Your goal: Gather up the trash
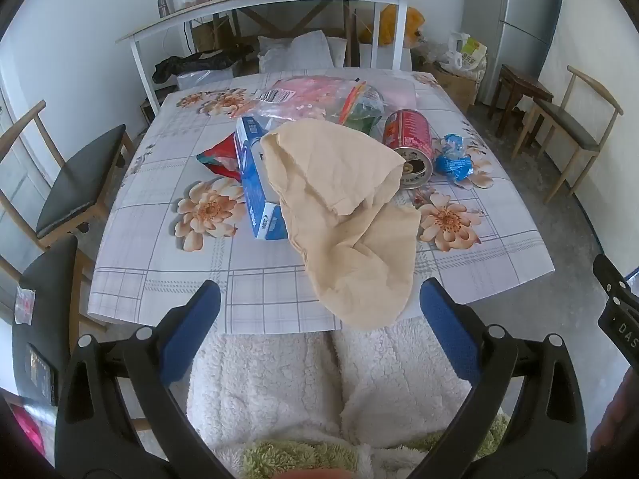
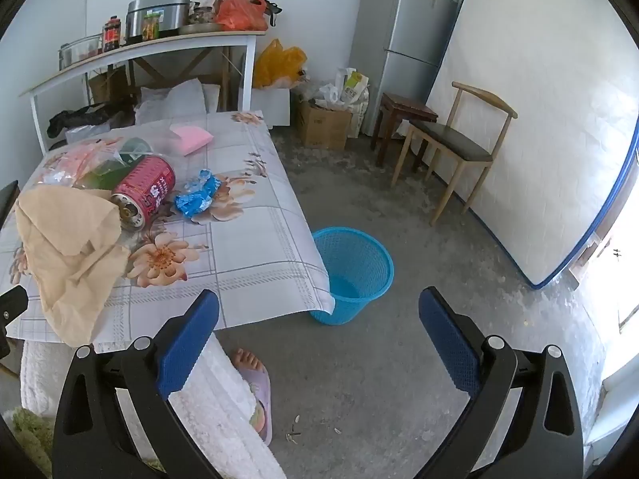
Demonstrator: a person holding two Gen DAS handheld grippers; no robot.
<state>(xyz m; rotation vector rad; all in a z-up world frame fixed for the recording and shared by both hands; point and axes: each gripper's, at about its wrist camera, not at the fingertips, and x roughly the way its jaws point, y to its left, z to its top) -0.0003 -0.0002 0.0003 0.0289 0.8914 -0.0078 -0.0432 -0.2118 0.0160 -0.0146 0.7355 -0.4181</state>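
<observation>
Both the left gripper (image 1: 319,315) and the right gripper (image 2: 318,317) hang wide open and empty, held back from the near edge of the desk (image 1: 167,279), so the first pick is not yet begun. The trash lies mid-desk: a beige paper bag (image 1: 347,215) draped over a blue box (image 1: 255,183), a red can (image 2: 145,193) on its side just beside a crumpled blue wrapper (image 2: 197,197). I judge the right gripper best placed to take the can across its body, since the blue basket (image 2: 351,275) stands on the floor by that desk corner.
</observation>
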